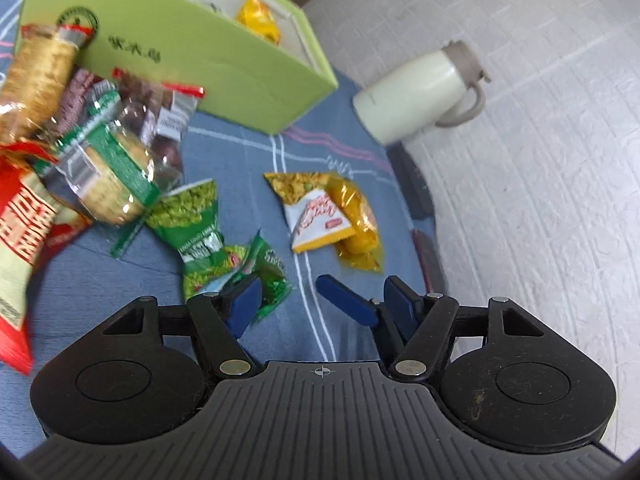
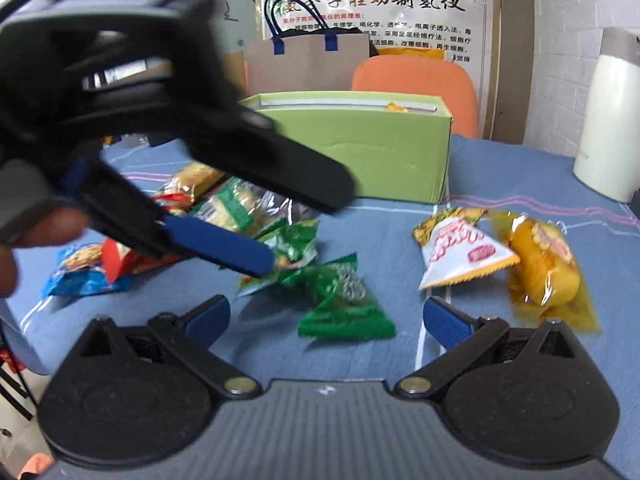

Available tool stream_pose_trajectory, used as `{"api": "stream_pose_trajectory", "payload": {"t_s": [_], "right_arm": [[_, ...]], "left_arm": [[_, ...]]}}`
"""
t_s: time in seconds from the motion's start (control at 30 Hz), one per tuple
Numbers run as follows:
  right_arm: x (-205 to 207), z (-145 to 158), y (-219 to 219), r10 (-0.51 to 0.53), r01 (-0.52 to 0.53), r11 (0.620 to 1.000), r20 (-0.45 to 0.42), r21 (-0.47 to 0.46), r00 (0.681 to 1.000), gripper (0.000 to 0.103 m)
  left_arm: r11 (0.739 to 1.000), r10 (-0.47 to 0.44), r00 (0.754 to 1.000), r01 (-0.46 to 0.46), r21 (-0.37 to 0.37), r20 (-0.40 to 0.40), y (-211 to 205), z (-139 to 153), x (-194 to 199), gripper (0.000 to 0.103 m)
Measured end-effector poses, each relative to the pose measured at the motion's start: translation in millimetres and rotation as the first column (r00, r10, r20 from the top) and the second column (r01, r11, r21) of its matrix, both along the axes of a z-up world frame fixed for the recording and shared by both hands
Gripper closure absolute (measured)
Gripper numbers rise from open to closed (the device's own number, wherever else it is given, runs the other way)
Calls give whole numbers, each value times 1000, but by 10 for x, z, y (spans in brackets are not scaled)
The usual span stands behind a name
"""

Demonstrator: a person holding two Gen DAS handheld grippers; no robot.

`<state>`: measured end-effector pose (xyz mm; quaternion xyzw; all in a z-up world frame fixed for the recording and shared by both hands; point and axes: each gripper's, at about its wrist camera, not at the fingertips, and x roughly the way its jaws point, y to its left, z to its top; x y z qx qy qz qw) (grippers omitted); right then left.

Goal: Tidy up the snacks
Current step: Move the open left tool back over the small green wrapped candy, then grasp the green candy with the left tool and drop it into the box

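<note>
**Right-wrist view: both grippers over scattered snacks**

Right gripper (image 2: 326,318) hovers with jaws spread wide and empty above a green snack packet (image 2: 344,304) on the blue-clothed worktop (image 2: 520,168). Left gripper (image 1: 320,300) reaches in from the left, jaws apart, pinching nothing, one blue finger (image 2: 224,246) touching or just above another green packet (image 2: 294,242). Behind stands the green box (image 2: 380,152), one yellow packet (image 1: 258,18) inside; a white-and-yellow packet (image 2: 460,252) lies right.

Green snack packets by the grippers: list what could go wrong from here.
The left gripper and right gripper, both open, crowd the same green packets; they may collide. The loose pile beside them could scatter. The white jug stands near the table edge; a wide swing might knock it.
</note>
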<state>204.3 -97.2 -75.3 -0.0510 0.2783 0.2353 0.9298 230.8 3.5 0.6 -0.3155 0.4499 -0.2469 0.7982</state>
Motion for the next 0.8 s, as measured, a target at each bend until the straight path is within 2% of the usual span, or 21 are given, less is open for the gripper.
{"api": "stream_pose_trajectory", "payload": {"t_s": [0.13,0.27,0.37,0.63,0.8], "right_arm": [[27,-4,32,59,-59,998,-3,-8,998,1],[88,-40,193,137,-138,987,-17,-86,990,1],[48,-60,290,152,-151,980,-3,-131,988,0],[-282,21,170,162,-162,987,-31,-14,986,1],[-403,44,106,133,-133,991,-18,-4,991,1]], "left_arm": [[999,5,999,-4,41,-39,-122,-104,99,52],[997,23,998,-19,74,-51,-160,-133,150,51],[995,29,998,-24,100,-57,-187,-158,177,51],[989,-18,999,22,143,-29,-250,-155,-30,52],[988,-55,998,56,145,-13,-254,-117,-172,50]]}}
